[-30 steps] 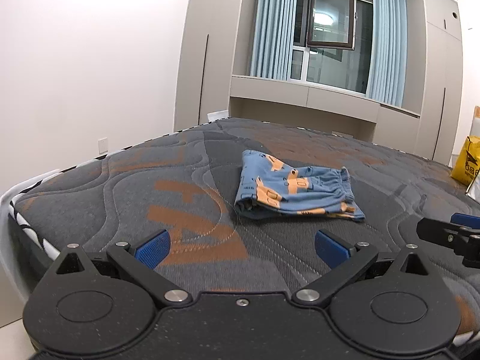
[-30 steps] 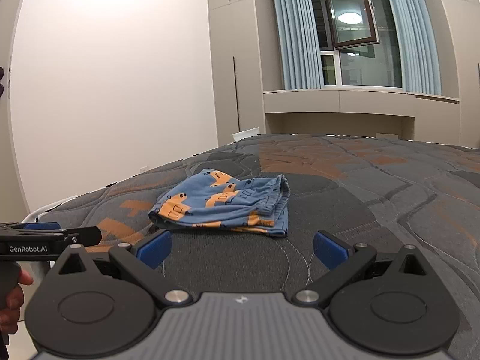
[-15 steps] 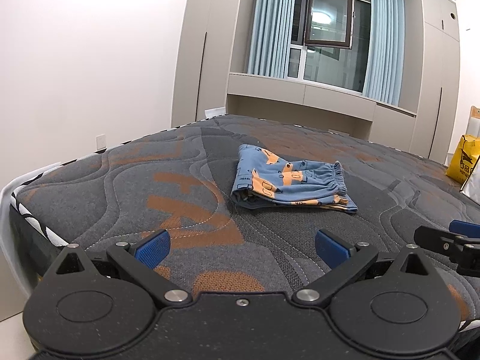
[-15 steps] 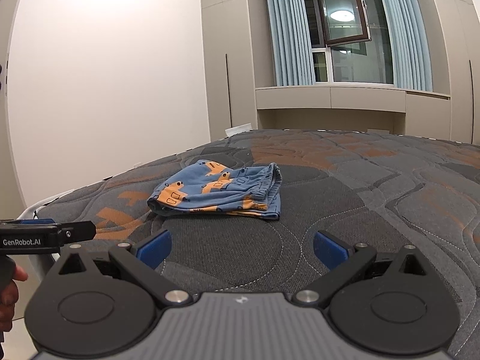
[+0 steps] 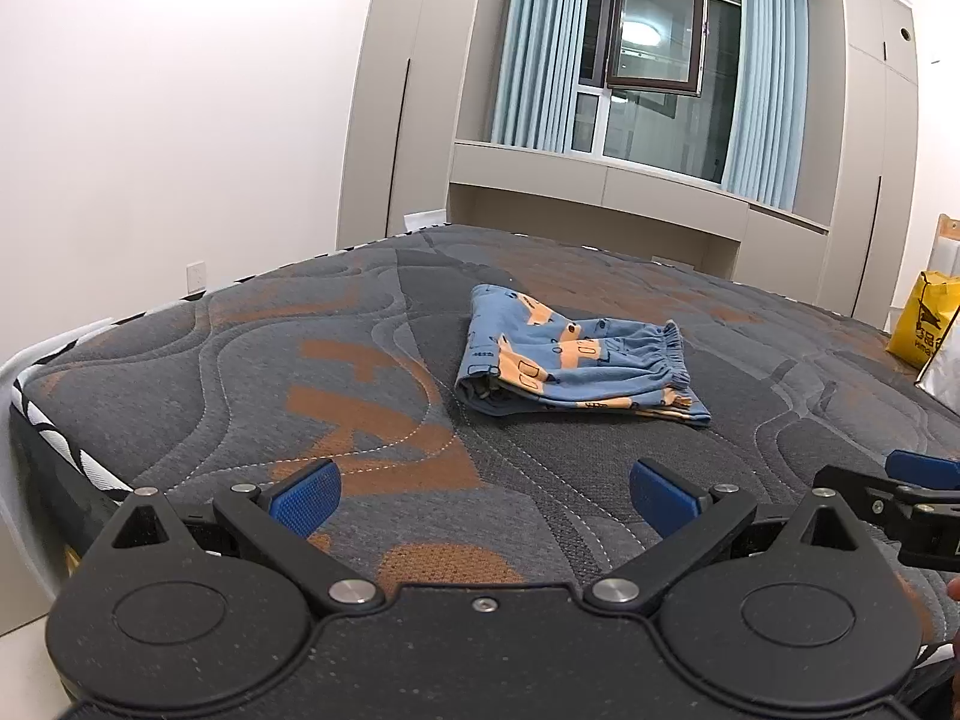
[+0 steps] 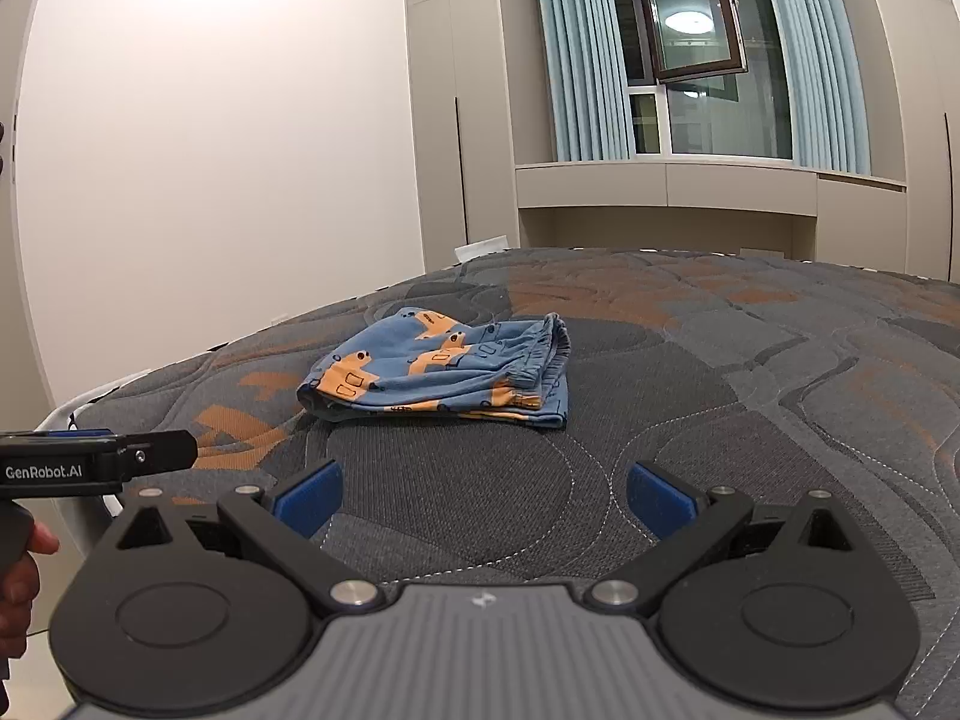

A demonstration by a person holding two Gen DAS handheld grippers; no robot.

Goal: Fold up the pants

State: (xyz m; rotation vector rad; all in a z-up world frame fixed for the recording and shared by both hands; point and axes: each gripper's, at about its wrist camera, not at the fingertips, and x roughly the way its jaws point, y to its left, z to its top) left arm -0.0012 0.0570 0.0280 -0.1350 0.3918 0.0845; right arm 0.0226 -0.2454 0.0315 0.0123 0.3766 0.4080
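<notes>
My left tool (image 5: 483, 489) hung low over the near edge of the mattress (image 5: 360, 396), its blue pads spread wide apart and holding nothing. My right tool (image 6: 483, 489) was level with it, to its right, pads likewise far apart and empty; in the left wrist view only its tip (image 5: 900, 501) showed at the right border. From the right wrist view my hand (image 6: 21, 576) gripped the left tool's handle at the left border. Beyond both tools, well apart from them, the pants (image 5: 570, 369) lay folded into a flat bundle on the mattress, blue with orange print, the gathered waistband (image 6: 549, 354) at its right end. Beyond the pants stood the window (image 5: 654, 30) with pale blue curtains (image 5: 534, 48).
</notes>
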